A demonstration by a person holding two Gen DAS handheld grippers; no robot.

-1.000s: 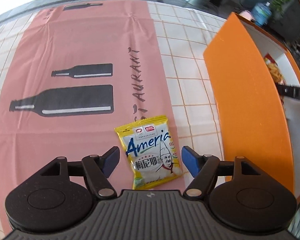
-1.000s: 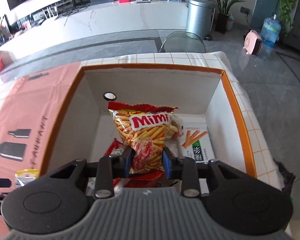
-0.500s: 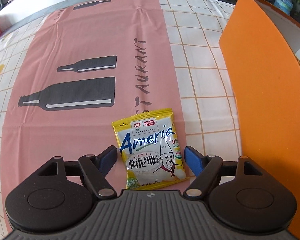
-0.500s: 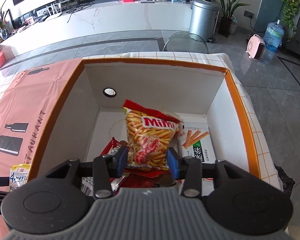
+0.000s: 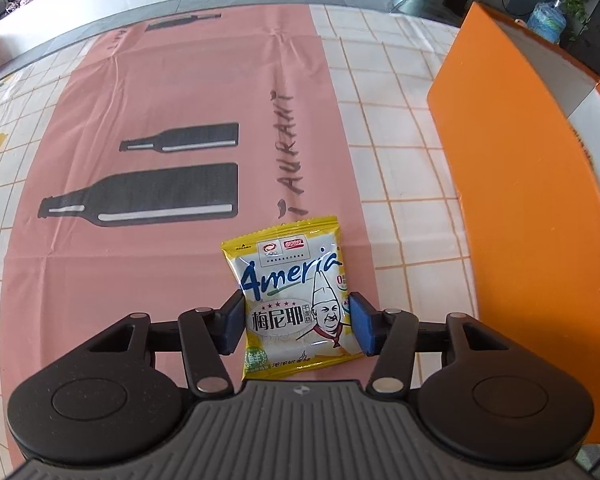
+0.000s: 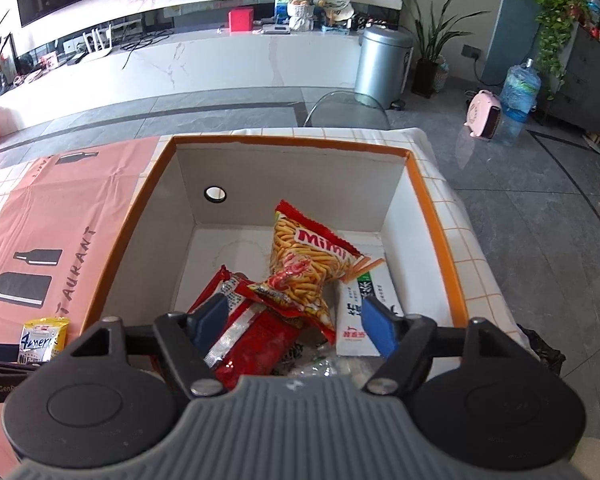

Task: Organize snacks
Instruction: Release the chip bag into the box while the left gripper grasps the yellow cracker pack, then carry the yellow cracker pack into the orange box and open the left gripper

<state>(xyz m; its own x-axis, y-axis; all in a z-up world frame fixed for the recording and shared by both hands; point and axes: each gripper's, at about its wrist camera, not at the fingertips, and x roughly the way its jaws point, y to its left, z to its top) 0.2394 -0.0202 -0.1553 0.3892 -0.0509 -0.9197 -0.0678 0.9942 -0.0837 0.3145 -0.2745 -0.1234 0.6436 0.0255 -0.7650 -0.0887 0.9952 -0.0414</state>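
Note:
A yellow and white snack packet [image 5: 288, 276] lies flat on the pink table mat, beside the orange box [image 5: 520, 200]. My left gripper [image 5: 296, 322] straddles its near half; the jaws are closing and the blue pads touch both side edges. In the right wrist view, my right gripper [image 6: 292, 320] hangs over the near part of the orange-rimmed box [image 6: 432, 216]. Its jaws are opening with nothing gripped between them. The orange "Mimi" bag [image 6: 308, 260] lies tilted inside the box, free of the pads. The yellow packet [image 6: 44, 338] also shows at the lower left.
Inside the box lie a red packet [image 6: 252, 344] and a white and green carton [image 6: 360, 308] under the Mimi bag. The box's tall orange wall stands close to the right of the yellow packet. The checked tablecloth [image 5: 396, 92] ends just past the box, with floor beyond.
The left jaws have drawn in from wide apart until the pads meet the yellow packet. The right jaws let go of the Mimi bag, which dropped into the box, and the gripper pulled back and up.

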